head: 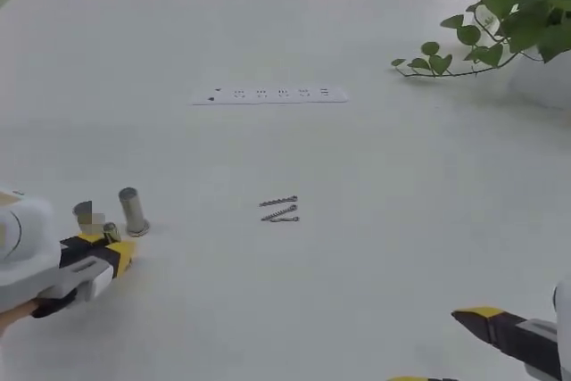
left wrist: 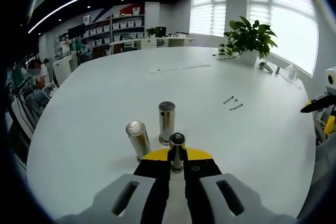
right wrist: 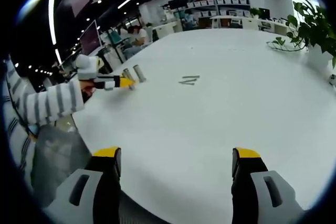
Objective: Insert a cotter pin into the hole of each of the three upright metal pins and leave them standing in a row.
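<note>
Three upright metal pins stand near the table's left edge. My left gripper [left wrist: 177,164] is shut on the nearest metal pin [left wrist: 177,149], which stands upright on the table. The other two pins [left wrist: 167,121] [left wrist: 137,139] stand free just beyond it. In the head view the left gripper [head: 119,252] sits low on the left, beside the tallest-looking pin [head: 131,211]. The small cotter pins [head: 280,209] [left wrist: 232,103] [right wrist: 189,80] lie together mid-table. My right gripper [right wrist: 177,156] is open and holds nothing, above the near right of the table [head: 455,345].
A white power strip [head: 268,94] lies flat at the far middle of the table. A potted trailing plant [head: 508,24] [left wrist: 249,38] stands at the far right corner. A striped sleeve [right wrist: 47,106] holds the left gripper. Bare tabletop separates the metal pins from the cotter pins.
</note>
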`<action>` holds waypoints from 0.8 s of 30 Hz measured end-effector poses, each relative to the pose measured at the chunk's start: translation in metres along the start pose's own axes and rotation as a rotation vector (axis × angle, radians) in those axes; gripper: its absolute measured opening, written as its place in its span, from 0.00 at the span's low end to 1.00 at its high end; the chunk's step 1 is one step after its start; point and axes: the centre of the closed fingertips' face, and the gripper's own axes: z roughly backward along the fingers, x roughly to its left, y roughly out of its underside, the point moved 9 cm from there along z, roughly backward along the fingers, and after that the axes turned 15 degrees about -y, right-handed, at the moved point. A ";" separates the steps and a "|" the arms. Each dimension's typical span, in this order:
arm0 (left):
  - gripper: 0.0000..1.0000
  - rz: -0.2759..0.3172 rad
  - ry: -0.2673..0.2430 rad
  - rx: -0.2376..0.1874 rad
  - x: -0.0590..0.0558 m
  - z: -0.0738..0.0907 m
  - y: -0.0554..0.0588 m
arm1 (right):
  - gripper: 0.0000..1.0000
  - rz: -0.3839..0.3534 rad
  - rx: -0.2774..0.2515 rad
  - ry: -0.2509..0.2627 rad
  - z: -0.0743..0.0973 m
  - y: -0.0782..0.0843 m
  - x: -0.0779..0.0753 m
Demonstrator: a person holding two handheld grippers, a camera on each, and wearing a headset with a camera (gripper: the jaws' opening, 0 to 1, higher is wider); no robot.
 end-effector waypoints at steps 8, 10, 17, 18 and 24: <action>0.07 0.025 -0.008 -0.021 -0.002 0.015 -0.006 | 0.88 0.014 -0.009 -0.018 -0.003 -0.002 0.003; 0.07 0.028 -0.009 -0.025 -0.003 0.019 -0.007 | 0.88 0.019 -0.012 -0.023 -0.003 -0.003 0.003; 0.07 0.020 -0.003 -0.031 -0.009 0.031 -0.007 | 0.88 0.022 -0.018 -0.032 -0.004 -0.001 0.004; 0.07 0.020 -0.002 -0.031 -0.009 0.032 -0.007 | 0.88 0.024 -0.018 -0.033 -0.003 -0.001 0.004; 0.07 -0.011 0.002 -0.019 -0.021 0.041 -0.002 | 0.88 0.033 -0.031 -0.036 -0.003 -0.001 0.004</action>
